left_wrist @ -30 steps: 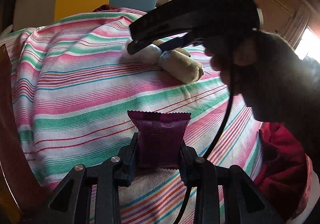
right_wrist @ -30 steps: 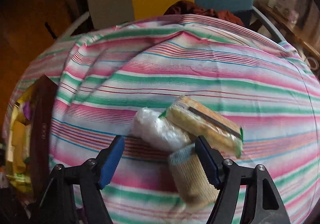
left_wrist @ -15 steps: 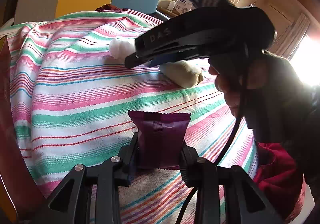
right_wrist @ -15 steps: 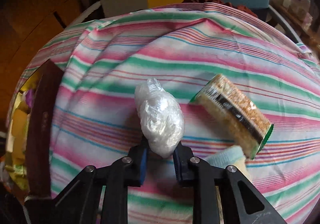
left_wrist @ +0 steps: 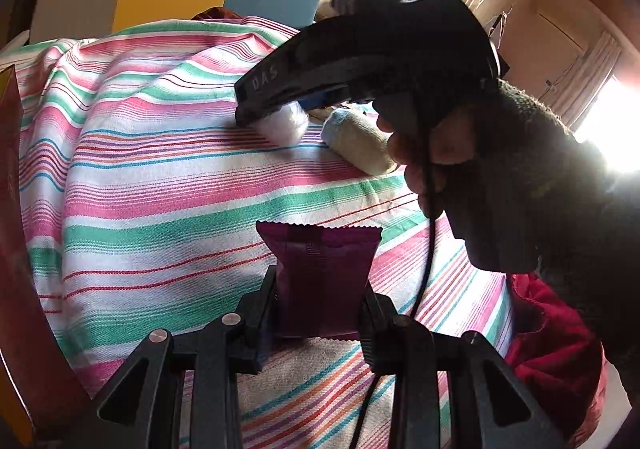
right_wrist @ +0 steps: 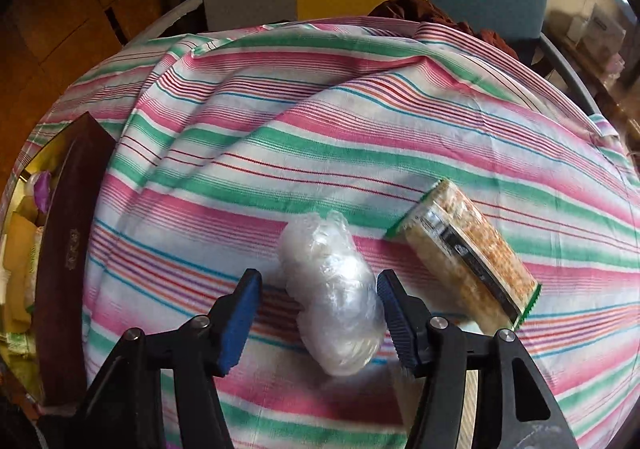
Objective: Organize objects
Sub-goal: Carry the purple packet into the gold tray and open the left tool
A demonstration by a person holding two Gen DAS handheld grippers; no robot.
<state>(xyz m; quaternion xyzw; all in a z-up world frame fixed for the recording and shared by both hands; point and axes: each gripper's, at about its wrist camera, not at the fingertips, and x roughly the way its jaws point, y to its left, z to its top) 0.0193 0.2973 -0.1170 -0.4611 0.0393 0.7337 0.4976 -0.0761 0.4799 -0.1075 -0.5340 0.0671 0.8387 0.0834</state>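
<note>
Left gripper [left_wrist: 320, 301] clamping purple packet [left_wrist: 320, 269], right gripper [right_wrist: 316, 313] just opening, straddling plastic-wrapped bundle [right_wrist: 332, 297] on striped cloth [right_wrist: 320, 137], pads apart.

Striped cloth [right_wrist: 360, 137] in pink, white and green, with thin red, blue and orange lines. Deep purple packet [left_wrist: 320, 281] with zigzag edge. Clear, whitish plastic bundle [right_wrist: 332, 297]. Tan, speckled bar [right_wrist: 464, 257] in clear wrap with green ends. Black right claw [right_wrist: 316, 313] with blue pads [right_wrist: 236, 323]. Dark maroon box [right_wrist: 68, 261].
</note>
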